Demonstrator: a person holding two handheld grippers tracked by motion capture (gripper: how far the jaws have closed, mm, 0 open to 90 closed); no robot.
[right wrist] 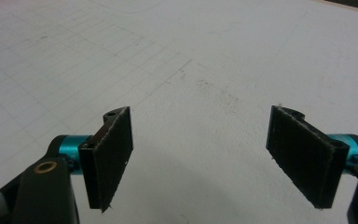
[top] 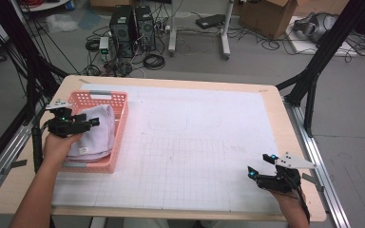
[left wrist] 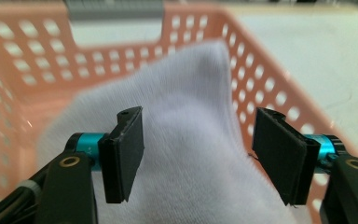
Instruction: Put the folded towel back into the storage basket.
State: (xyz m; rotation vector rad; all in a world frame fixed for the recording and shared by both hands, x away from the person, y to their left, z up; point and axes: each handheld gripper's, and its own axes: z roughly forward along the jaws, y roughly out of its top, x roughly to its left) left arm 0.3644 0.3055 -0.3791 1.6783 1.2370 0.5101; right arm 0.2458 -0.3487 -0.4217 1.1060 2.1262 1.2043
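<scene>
A white folded towel (top: pixel 95 133) lies in a salmon-pink perforated basket (top: pixel 119 98) at the table's left. My left gripper (top: pixel 93 122) hovers over the towel with its jaws pointing right. In the left gripper view the towel (left wrist: pixel 191 112) lies between and beyond the black pads (left wrist: pixel 126 154), which stand apart without pressing on it; the basket wall (left wrist: pixel 261 74) rises behind. At the near right of the table, my right gripper (top: pixel 257 165) stands open over the bare mat, and in the right gripper view (right wrist: pixel 200 158) nothing lies between its pads (right wrist: pixel 109 158).
A white gridded mat (top: pixel 195 142) covers most of the wooden table (top: pixel 271 90). Beyond the far edge the floor holds computer towers (top: pixel 133 26), cables and a cardboard box (top: pixel 271 16). Black frame struts (top: pixel 313 71) stand at both sides.
</scene>
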